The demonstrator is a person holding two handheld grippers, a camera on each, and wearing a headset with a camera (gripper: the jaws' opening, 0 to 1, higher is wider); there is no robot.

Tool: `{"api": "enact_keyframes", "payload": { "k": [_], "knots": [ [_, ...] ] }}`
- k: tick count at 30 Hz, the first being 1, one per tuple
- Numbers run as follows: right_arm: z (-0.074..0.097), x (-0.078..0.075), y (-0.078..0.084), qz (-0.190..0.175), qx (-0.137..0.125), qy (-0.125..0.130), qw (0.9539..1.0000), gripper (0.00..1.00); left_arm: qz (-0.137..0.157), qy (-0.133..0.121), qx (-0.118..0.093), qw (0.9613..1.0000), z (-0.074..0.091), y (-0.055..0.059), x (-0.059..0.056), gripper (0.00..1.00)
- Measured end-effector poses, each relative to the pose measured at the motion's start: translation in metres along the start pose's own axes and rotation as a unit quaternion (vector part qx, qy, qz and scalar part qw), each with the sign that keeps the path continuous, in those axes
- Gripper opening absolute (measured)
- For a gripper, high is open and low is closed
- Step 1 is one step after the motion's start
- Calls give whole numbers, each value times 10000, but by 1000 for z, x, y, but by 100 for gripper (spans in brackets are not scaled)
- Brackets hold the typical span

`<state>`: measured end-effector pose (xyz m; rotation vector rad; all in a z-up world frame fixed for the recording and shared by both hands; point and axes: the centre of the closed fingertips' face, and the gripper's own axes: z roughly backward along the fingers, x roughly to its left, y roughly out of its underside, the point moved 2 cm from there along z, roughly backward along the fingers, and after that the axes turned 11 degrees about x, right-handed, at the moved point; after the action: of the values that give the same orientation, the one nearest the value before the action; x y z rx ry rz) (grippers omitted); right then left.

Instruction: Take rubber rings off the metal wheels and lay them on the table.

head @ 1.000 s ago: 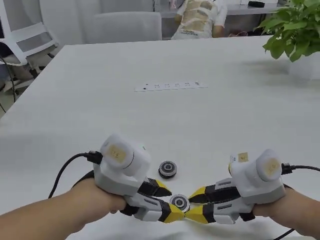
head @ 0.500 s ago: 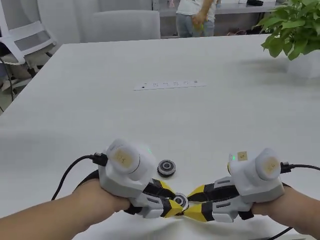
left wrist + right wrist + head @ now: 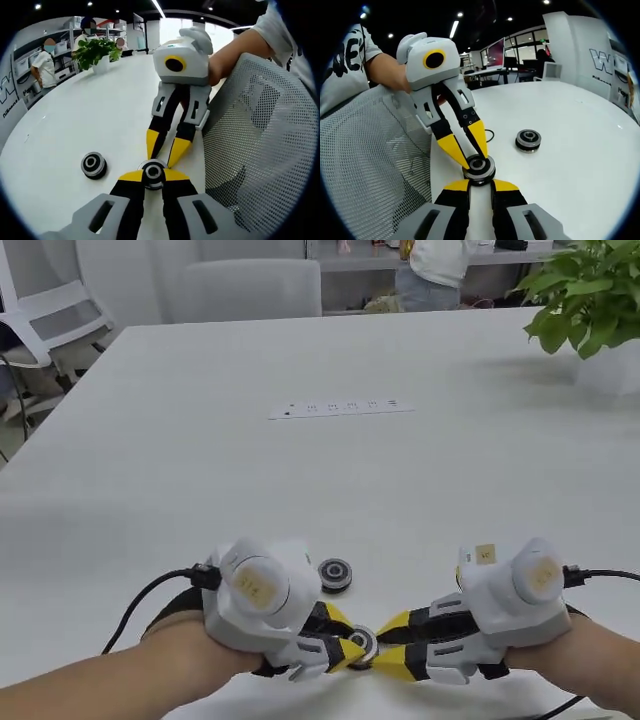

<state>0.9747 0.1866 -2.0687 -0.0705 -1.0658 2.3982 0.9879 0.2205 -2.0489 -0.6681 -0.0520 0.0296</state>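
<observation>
Metal wheel point(image 3: 358, 643) sat pinched by jaws of left gripper point(image 3: 343, 649) and right gripper point(image 3: 386, 648); 1 spare wheel point(image 3: 335, 575) lay nearby on bench point(image 3: 300, 470)

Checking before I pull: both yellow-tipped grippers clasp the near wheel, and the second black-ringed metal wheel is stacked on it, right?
Not stacked: the second black-ringed metal wheel lies on the white table, apart from the near wheel that the left gripper and right gripper clasp; see the left gripper view.
</observation>
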Motion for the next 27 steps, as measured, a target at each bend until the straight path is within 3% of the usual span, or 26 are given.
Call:
{"api": "enact_keyframes", "payload": {
  "k": [19, 27],
  "knots": [
    [2, -2, 2, -219, 85, 20, 9997, 0, 20, -90, -14, 10000, 0, 0, 1, 7],
    [4, -5, 3, -860, -144, -42, 9962, 0, 37, -125, -35, 9999, 0, 0, 0, 7]
  ]
}}
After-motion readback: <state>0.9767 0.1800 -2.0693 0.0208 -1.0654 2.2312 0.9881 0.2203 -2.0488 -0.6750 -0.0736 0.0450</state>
